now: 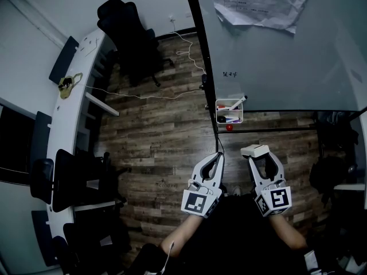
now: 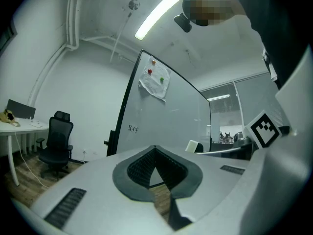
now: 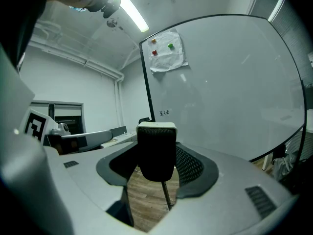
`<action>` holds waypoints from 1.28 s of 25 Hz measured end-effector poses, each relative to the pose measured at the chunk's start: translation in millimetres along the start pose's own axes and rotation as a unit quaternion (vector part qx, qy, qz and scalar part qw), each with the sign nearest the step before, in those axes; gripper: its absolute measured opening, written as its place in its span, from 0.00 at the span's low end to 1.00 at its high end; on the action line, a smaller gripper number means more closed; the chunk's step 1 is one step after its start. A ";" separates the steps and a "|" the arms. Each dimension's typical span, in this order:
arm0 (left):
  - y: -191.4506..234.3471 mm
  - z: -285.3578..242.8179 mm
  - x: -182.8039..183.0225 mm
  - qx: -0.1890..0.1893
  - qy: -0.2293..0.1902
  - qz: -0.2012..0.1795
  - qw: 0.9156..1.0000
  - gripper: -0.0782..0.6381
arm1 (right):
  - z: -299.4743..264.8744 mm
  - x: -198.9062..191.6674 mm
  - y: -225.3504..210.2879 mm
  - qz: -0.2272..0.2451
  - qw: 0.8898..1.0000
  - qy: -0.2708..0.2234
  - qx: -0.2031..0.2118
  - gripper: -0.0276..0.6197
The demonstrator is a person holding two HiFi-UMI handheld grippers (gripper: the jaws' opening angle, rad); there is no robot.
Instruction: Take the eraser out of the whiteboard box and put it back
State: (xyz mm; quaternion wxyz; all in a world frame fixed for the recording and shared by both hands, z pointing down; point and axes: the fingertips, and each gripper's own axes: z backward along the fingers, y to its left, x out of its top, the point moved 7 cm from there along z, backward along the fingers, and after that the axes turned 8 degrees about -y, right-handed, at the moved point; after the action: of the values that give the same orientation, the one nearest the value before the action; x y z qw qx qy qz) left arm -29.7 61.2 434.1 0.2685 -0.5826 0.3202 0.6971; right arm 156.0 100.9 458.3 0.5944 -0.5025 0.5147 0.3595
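Note:
My right gripper (image 1: 257,157) is shut on the eraser (image 1: 255,150), a block with a white back and black felt face; in the right gripper view the eraser (image 3: 156,151) stands upright between the jaws. It hangs in the air in front of the whiteboard (image 1: 287,50), below and a little right of the white whiteboard box (image 1: 230,119), which holds markers. My left gripper (image 1: 217,157) is shut with nothing in it, beside the right one. The left gripper view shows its jaws meeting at the tips (image 2: 155,149) and the eraser (image 2: 194,146) off to the right.
A paper sheet (image 1: 258,2) is pinned to the whiteboard's top. A red object (image 1: 229,128) lies on the wood floor under the box. A black office chair (image 1: 129,33) and a long white desk (image 1: 71,113) stand to the left, with a cable across the floor.

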 end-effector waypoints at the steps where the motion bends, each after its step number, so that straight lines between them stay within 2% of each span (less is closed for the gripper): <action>1: -0.3 0.2 -0.7 -0.002 -0.001 0.004 1.000 0.12 | 0.0 -0.5 0.1 0.000 1.000 0.001 -0.001 0.41; 4: 0.2 -0.7 1.9 -0.006 -0.007 0.011 1.000 0.12 | -1.9 -0.1 2.5 0.001 1.000 0.002 -0.002 0.41; 11: 15.7 -1.2 -2.6 -0.002 0.017 0.004 1.000 0.12 | -12.6 -3.8 6.2 0.004 1.000 0.008 -0.006 0.41; 14: 24.2 -5.3 -0.1 -0.002 0.011 0.009 1.000 0.12 | -21.3 -4.1 10.0 0.008 1.000 0.013 -0.013 0.41; 19: 39.3 -15.4 2.3 -0.017 -0.007 0.026 0.999 0.12 | -40.0 -4.8 12.1 0.014 0.999 0.017 -0.028 0.41; 32: 81.1 -31.0 -6.2 -0.054 0.002 0.052 0.997 0.12 | -88.3 -19.7 11.1 0.022 0.996 0.021 -0.080 0.41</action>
State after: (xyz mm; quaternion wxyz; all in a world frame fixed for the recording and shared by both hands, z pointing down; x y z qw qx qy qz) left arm -69.4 -15.2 447.5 0.1990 -0.5805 0.3124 0.7251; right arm 119.3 19.9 478.0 0.5329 -0.5444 0.5079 0.4020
